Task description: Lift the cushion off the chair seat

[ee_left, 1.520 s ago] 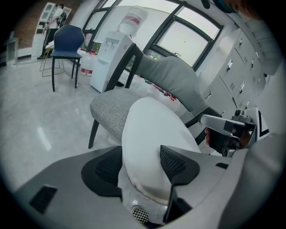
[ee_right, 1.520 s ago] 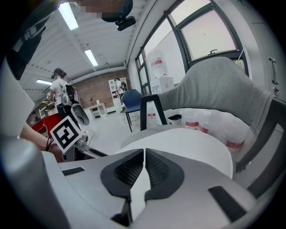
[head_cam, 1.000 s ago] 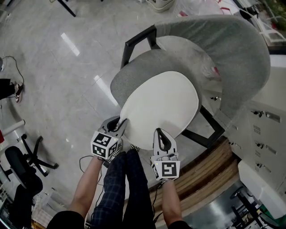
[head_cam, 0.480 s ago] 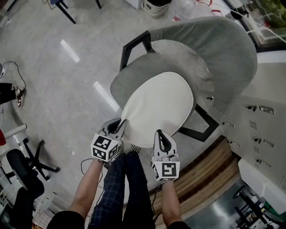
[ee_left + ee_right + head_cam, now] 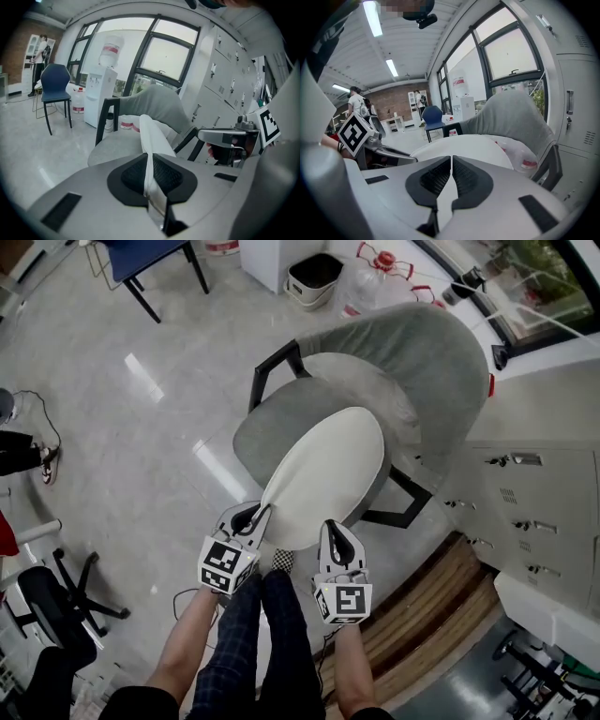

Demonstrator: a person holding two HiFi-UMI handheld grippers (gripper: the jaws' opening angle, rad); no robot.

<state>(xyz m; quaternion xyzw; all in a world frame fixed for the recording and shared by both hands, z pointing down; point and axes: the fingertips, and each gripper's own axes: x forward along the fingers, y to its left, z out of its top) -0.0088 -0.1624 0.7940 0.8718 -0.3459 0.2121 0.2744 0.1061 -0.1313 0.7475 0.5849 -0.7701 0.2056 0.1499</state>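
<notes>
**Cushion pinched at its near rim and tipping up off the seat**

We hold the white cushion by its near rim with both grippers, one towards each front corner. That way the load is shared and the flat pad neither swings nor folds.

The left gripper has just been closing its jaws down to a tight pinch. Its own view shows the thin white edge squeezed between the dark pads. The right gripper is likewise pressed together on the rim, with a sliver of white caught in its bite.

The cushion hangs tilted. Its near edge is raised above the front of the grey chair seat and its far edge dips towards the backrest. We cannot tell whether that far edge touches the seat.

We judge the lift to be under way but not finished, since the far end has yet to come clear. Both grips look shallow, so slipping is the risk.
</notes>
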